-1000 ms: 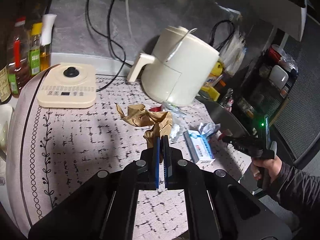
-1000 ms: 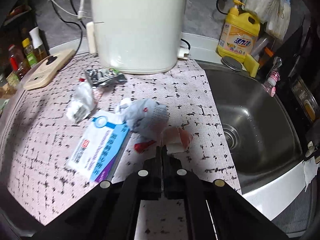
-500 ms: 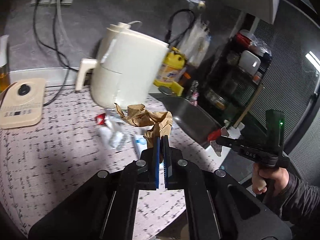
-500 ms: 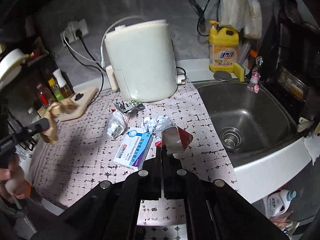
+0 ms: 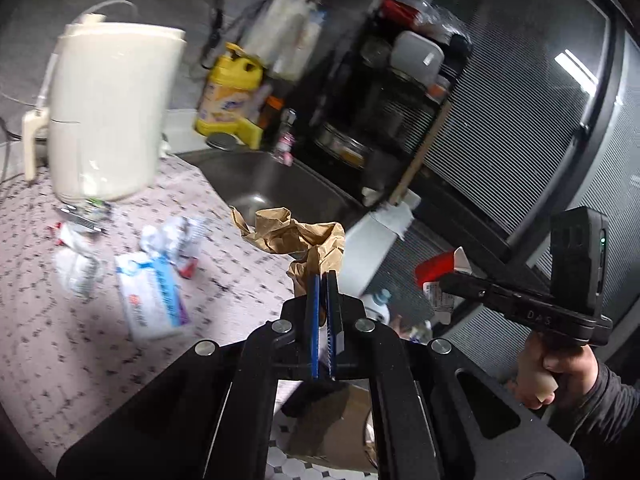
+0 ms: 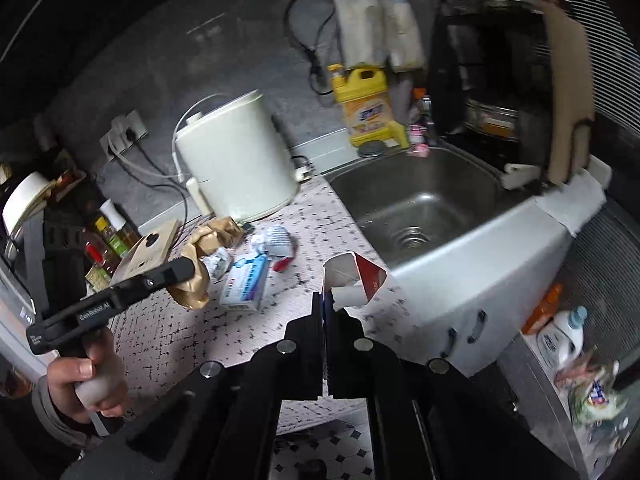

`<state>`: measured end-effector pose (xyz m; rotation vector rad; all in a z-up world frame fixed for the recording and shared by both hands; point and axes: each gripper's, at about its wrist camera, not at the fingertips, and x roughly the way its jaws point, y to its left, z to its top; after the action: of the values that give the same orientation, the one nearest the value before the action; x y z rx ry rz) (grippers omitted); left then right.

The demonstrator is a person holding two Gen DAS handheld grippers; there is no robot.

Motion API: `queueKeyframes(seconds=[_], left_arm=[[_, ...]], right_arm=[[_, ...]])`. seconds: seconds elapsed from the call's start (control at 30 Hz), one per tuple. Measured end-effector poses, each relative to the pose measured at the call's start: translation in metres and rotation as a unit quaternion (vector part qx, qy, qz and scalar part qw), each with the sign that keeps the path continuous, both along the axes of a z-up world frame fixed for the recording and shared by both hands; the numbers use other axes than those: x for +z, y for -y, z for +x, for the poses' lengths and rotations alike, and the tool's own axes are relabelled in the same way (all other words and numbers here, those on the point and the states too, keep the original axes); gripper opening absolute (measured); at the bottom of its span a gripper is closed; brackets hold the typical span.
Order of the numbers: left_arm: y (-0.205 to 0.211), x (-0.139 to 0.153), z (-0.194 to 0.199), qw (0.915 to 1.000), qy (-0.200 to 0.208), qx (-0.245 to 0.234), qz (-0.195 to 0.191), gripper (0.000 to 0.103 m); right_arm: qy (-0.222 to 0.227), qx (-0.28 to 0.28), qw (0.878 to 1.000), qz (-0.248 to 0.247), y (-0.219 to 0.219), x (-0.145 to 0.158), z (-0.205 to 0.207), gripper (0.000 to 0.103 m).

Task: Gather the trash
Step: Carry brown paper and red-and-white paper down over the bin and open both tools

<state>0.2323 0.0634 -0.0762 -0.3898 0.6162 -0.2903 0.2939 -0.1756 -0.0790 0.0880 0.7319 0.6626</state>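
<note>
Over the counter's front edge, my left gripper (image 5: 323,280) is shut on a crumpled brown paper (image 5: 296,236). It shows in the right wrist view too, the left gripper (image 6: 188,270) gripping the brown paper (image 6: 200,248). A torn red and white carton (image 6: 360,280) is pinched in my shut right gripper (image 6: 325,298), held off the counter in front of the sink. The left wrist view shows that carton (image 5: 436,270) at the right. A blue and white box (image 5: 154,300), crumpled white wrappers (image 5: 172,232) and a foil wrapper (image 5: 84,216) lie on the patterned mat.
A cream appliance (image 6: 236,164) stands at the back of the counter, with a steel sink (image 6: 420,208) to its right. A yellow detergent bottle (image 6: 366,108) sits behind the sink. Bottles and bagged clutter (image 6: 592,396) are on the floor at the right. A cardboard box (image 5: 340,432) lies below.
Both grippers have lifted off the counter and swung right toward its front edge. The left still carries the brown paper and the right still carries the carton.
</note>
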Motion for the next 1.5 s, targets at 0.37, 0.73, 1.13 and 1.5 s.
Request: queueKeyframes(seconds=[0.37, 0.73, 1.13, 1.5], left_arm=[[0.103, -0.041, 0.007, 0.9914, -0.051, -0.121, 0.003, 0.004], [0.196, -0.102, 0.001, 0.9732, -0.119, -0.197, 0.0, 0.004], [0.257, -0.148, -0.015, 0.9555, -0.182, -0.232, 0.005, 0.004], [0.318, -0.194, -0.029, 0.9192, -0.259, -0.296, 0.02, 0.006]], right_arm=[[-0.058, -0.126, 0.99, -0.01, 0.114, -0.056, -0.057, 0.002], [-0.163, -0.204, 0.965, -0.003, 0.188, -0.142, -0.104, 0.006], [-0.239, -0.253, 0.937, 0.017, 0.246, -0.19, -0.126, 0.062], [-0.238, -0.309, 0.921, 0.024, 0.31, -0.186, -0.149, 0.063]])
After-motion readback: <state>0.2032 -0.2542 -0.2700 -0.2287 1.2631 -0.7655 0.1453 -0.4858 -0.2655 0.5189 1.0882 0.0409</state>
